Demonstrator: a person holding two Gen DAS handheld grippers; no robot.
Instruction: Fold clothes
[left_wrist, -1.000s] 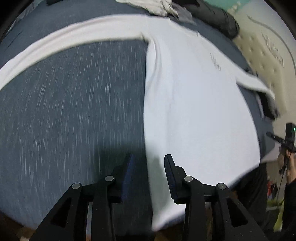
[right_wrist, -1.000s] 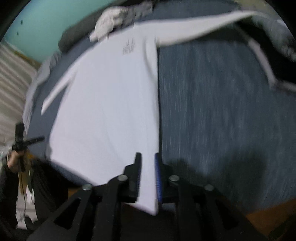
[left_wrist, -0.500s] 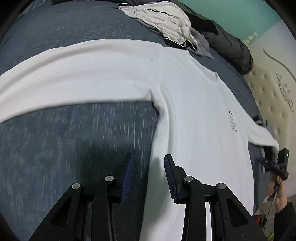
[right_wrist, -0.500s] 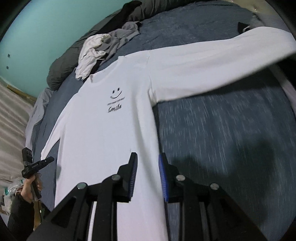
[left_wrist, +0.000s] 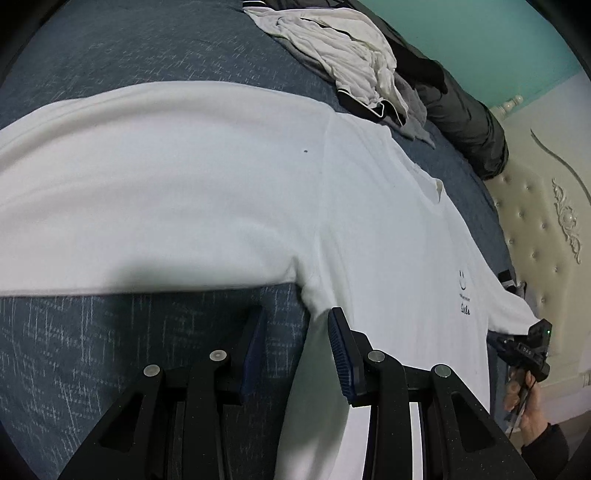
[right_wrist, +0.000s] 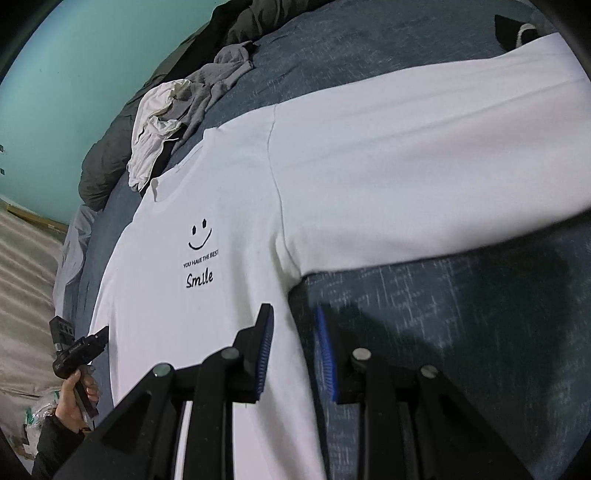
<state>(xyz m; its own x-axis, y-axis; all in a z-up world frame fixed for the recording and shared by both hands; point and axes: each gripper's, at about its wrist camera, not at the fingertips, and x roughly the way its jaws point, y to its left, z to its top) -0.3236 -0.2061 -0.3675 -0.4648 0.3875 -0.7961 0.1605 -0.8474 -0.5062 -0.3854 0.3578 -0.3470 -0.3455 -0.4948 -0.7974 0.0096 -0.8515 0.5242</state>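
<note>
White knit cloth fills most of both views: a long-sleeved shirt (left_wrist: 229, 192) lies flat and face up on a bed covered in blue-grey flecked bedding (left_wrist: 110, 55), its body running along the bed and both sleeves spread straight out to the sides. On the chest a small black smiley with the words "YOU HAVE THE BEST Smile" (right_wrist: 199, 258) is printed. The left gripper (left_wrist: 297, 343) hangs above the shirt's side edge just below one armpit, its blue-padded fingers set a moderate way apart with nothing between them; the side seam of the shirt shows through the gap, one finger over the bedding and the other over the white cloth. The right gripper (right_wrist: 293, 345) hangs over the opposite side edge, just below the other armpit, its fingers narrower but also parted and empty, the shirt's edge running through the gap. Whether either pair of tips touches the cloth cannot be told. In each view the other gripper shows small at the far side of the shirt, gripped by a hand (right_wrist: 75, 402) in a dark sleeve. Beyond the neckline, toward the far edge of the bed, lies a crumpled heap of white and grey clothes (left_wrist: 351, 62), and behind it a dark rolled quilt (left_wrist: 465, 122) against a teal wall (right_wrist: 74, 74). A cream tufted headboard (left_wrist: 535, 229) stands at one side.
</note>
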